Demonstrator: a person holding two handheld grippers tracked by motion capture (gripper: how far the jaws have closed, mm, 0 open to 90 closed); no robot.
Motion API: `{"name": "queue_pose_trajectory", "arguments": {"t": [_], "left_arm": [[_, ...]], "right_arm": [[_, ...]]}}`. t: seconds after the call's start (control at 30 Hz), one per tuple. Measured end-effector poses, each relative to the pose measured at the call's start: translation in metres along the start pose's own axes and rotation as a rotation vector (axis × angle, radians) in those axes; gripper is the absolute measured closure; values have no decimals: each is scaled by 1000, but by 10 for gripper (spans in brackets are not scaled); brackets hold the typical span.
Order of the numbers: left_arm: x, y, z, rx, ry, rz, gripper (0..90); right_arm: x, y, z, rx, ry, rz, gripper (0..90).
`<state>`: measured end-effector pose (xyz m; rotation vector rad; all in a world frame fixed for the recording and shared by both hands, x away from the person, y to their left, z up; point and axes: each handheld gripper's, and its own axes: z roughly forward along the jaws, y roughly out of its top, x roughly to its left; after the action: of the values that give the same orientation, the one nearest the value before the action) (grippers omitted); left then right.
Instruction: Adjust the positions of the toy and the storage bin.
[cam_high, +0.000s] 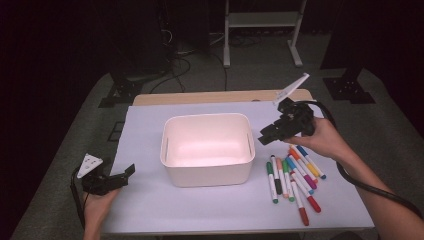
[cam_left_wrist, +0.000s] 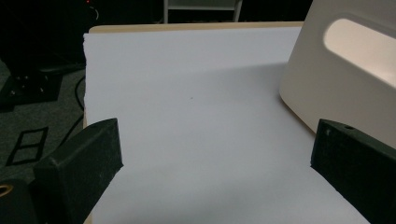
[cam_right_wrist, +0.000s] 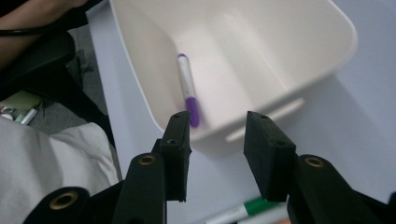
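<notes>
A white bin (cam_high: 207, 174) stands in the middle of the white-covered table. In the right gripper view a purple-and-white marker (cam_right_wrist: 188, 88) lies inside the bin (cam_right_wrist: 289, 42) against its wall. My right gripper (cam_high: 265, 136) hovers just right of the bin's right rim; its jaws (cam_right_wrist: 218, 119) stand open with nothing between them. Several coloured markers (cam_high: 292, 177) lie side by side on the table to the right of the bin, below that hand. My left gripper (cam_high: 127, 172) rests open at the table's front left, pointing at the bin (cam_left_wrist: 345, 70), jaws (cam_left_wrist: 215, 135) empty.
A green marker (cam_right_wrist: 243, 209) lies under the right gripper. The table's wooden back edge (cam_high: 220, 97) shows beyond the white sheet. On the floor behind stand dark stands, cables and a white frame (cam_high: 260, 30). A person's clothing (cam_right_wrist: 51, 158) is at the left of the right gripper view.
</notes>
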<state>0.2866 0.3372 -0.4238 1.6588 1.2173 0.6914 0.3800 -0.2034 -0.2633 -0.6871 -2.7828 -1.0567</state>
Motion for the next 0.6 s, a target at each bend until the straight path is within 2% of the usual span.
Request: {"name": "queue_pose_trajectory", "arguments": {"t": [0.07,0.1,0.17,0.23,0.27,0.3,0.33,0.37,0.4,0.43,0.47,0.57,0.6], "left_arm": [[-1,0,0,-5,0,4,7],[-2,1,0,-5,-1,5,7],[-2,1,1,-5,-1,5,7],[-2,1,1,-1,-1,8,7],[-2,1,1,3,-1,11,7],[-2,1,1,4,1,11,7],[-2,1,1,4,1,11,7],[-3,1,1,3,2,11,7],[-3,1,1,3,2,11,7],[-3,1,0,3,1,12,7],[-3,1,0,3,1,12,7],[-4,1,1,5,0,20,7],[-4,1,1,5,0,20,7]], "right_arm": [[-7,-17,-4,-9,-18,34,598],[-14,-35,-7,-13,-40,56,598],[-17,-41,-8,-18,-42,67,598],[-26,-69,-13,-33,-68,116,598],[-26,-69,-13,-33,-68,116,598],[-29,-77,-14,-36,-77,128,598],[-31,-86,-14,-42,-82,147,597],[-37,-102,-15,-46,-93,180,597],[-37,-102,-15,-46,-93,180,597],[-43,-116,-14,-45,-106,210,597],[-43,-116,-14,-45,-106,210,597],[-52,-141,-11,-26,-124,258,595],[-52,-141,-11,-26,-124,258,595]]}}
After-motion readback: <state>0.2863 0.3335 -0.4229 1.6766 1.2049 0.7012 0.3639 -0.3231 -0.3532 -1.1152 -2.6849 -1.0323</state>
